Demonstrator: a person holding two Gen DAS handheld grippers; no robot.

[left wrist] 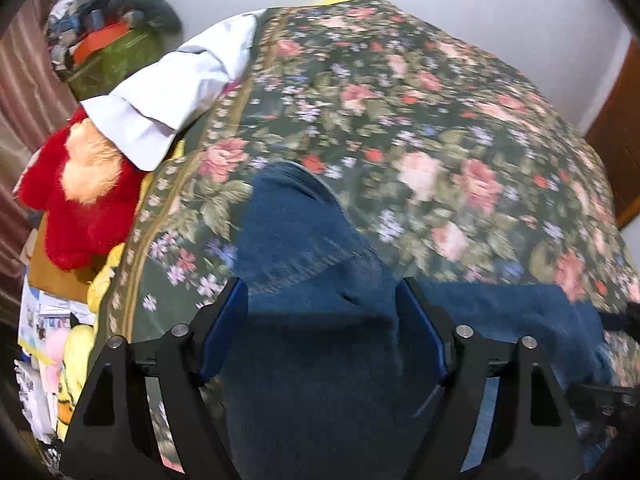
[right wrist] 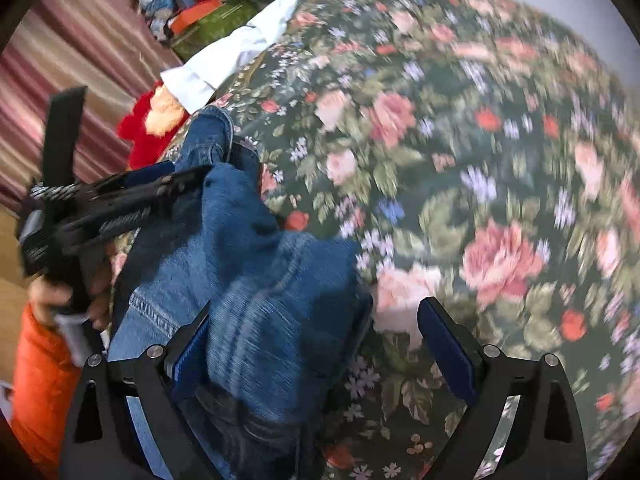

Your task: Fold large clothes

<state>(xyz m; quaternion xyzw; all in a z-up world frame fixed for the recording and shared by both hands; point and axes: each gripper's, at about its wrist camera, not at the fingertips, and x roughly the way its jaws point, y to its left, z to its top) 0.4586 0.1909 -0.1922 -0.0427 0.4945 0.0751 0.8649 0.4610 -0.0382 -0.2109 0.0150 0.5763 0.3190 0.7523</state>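
A pair of blue jeans [left wrist: 304,240] lies bunched on a bed with a dark floral bedspread [left wrist: 420,120]. In the left wrist view my left gripper [left wrist: 322,296] stands open, its jaws wide apart with denim lying between them. In the right wrist view the jeans [right wrist: 256,280] lie in a heap at the lower left. My right gripper [right wrist: 320,328] is open, its left finger against the denim and its right finger over the bedspread [right wrist: 460,140]. The left gripper [right wrist: 176,180] also shows there at the left, over the jeans. Both views are blurred.
A white garment [left wrist: 172,92] lies on the bed's far left edge. A red plush toy [left wrist: 80,200] and a yellow one [left wrist: 76,364] sit beside the bed. A green basket of clothes [left wrist: 116,52] stands by the wall. A striped curtain [right wrist: 80,48] hangs at left.
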